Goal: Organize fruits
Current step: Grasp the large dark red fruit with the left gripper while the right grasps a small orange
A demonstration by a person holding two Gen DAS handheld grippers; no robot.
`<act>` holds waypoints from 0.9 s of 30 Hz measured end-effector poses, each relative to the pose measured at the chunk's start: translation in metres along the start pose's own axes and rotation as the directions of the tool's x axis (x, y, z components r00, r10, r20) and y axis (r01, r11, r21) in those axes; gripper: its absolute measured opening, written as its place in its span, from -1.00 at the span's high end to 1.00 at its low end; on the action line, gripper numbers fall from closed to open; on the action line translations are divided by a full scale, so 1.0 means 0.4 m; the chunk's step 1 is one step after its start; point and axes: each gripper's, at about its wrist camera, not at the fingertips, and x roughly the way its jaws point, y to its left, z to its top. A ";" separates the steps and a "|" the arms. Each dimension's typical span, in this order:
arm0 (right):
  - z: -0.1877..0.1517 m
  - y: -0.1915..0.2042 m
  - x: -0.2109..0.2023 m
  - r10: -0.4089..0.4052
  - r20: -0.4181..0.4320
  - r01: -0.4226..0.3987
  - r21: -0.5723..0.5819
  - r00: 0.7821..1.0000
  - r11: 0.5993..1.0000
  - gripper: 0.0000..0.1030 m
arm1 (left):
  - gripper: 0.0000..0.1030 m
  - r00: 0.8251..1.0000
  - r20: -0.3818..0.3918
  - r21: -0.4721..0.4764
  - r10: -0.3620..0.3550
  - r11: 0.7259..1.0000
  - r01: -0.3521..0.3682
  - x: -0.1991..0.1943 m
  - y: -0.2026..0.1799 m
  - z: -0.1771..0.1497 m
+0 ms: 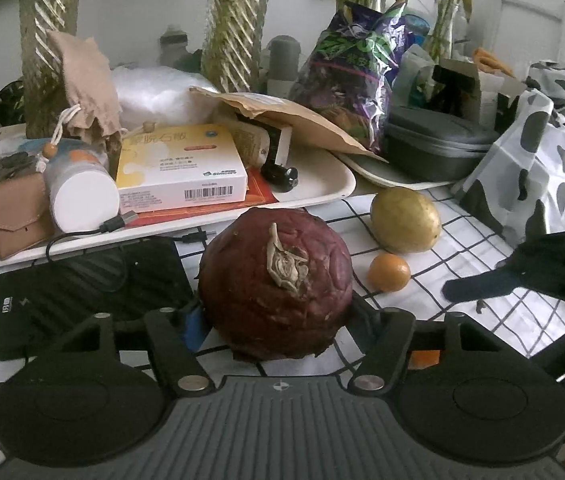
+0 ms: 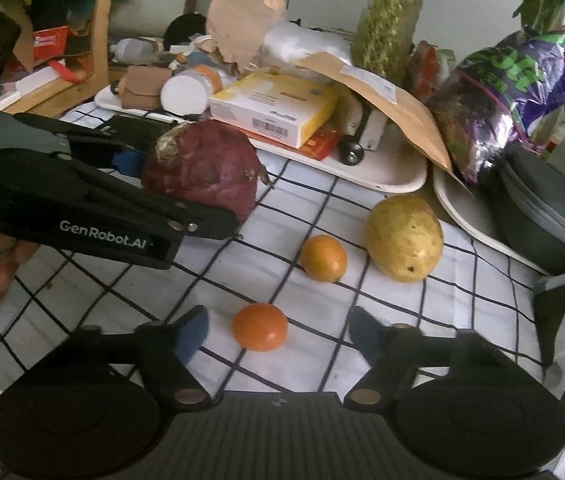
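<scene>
A big dark red round fruit [image 1: 274, 284] [image 2: 206, 168] lies on the checked cloth, and my left gripper [image 1: 278, 320] [image 2: 178, 190] is shut on it, a pad against each side. My right gripper [image 2: 278, 334] stands open around an orange [image 2: 260, 326], with a gap on both sides; one of its fingers [image 1: 482, 280] shows at the right of the left wrist view. A second small orange [image 1: 388, 272] [image 2: 322, 258] and a yellow-green fruit [image 1: 404, 220] [image 2: 404, 238] lie beyond, close together.
A white tray [image 1: 322, 196] [image 2: 394, 184] piled with boxes, a bottle and an envelope runs along the back. A black power bank [image 1: 82, 292] lies at the left, a grey case [image 1: 438, 144] [image 2: 542, 208] and a spotted cloth [image 1: 542, 140] at the right.
</scene>
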 end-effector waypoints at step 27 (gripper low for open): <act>-0.022 -0.017 -0.119 0.025 0.050 -0.027 0.041 0.998 0.999 0.47 | -0.25 0.999 0.049 0.030 0.017 0.999 -0.018 -0.173 -0.058 -0.048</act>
